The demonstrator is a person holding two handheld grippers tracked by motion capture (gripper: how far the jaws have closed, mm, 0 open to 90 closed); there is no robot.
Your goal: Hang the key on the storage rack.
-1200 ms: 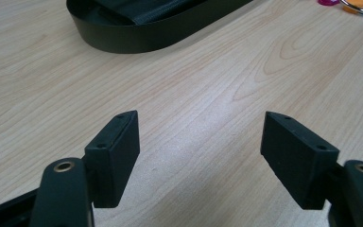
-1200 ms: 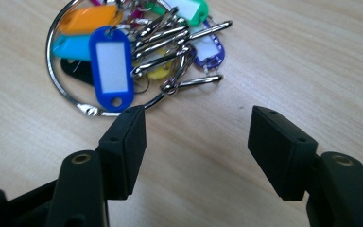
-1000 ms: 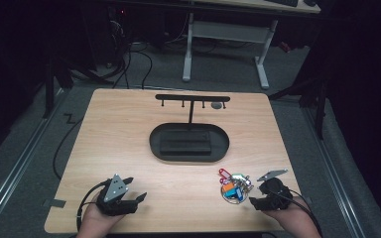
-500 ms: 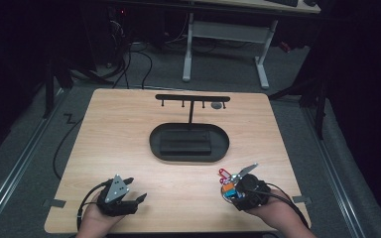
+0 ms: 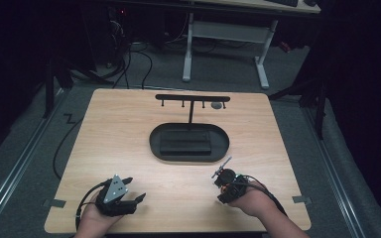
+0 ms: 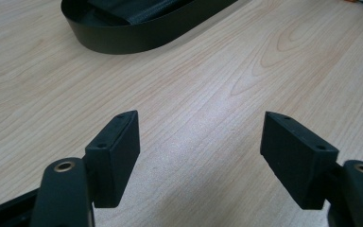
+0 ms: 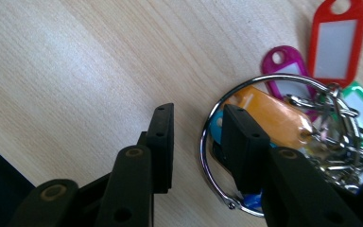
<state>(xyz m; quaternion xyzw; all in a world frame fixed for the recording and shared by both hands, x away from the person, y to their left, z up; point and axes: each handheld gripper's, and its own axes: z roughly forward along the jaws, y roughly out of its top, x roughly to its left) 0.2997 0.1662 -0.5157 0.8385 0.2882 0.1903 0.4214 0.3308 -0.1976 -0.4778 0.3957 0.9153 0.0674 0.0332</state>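
A steel key ring [image 7: 202, 142] with orange [image 7: 274, 113], red [image 7: 335, 42], purple [image 7: 283, 66] and green tags lies on the wooden table. My right gripper [image 7: 201, 127] hovers over it at the front right [image 5: 219, 179]. Its jaws have just been closing, and the ring's wire runs between them. A gap shows on both sides, so the pads are not pressing on it. One jaw stands inside the ring, over the orange tag. My left gripper [image 6: 201, 137] rests at the front left [image 5: 135, 188], wide open, with bare wood between its jaws.
A black oval tray [image 5: 154, 144] sits mid-table, and its wall shows in the left gripper view [image 6: 123, 40]. Behind it rises a black T-shaped rack [image 5: 192, 97] with small hooks. Dark floor, cables and a white desk frame [image 5: 225, 37] lie beyond the far edge.
My right hand has slid left until the gripper covers the key bunch, which earlier lay in the open beside it. Its jaws have narrowed. The left hand has not moved.
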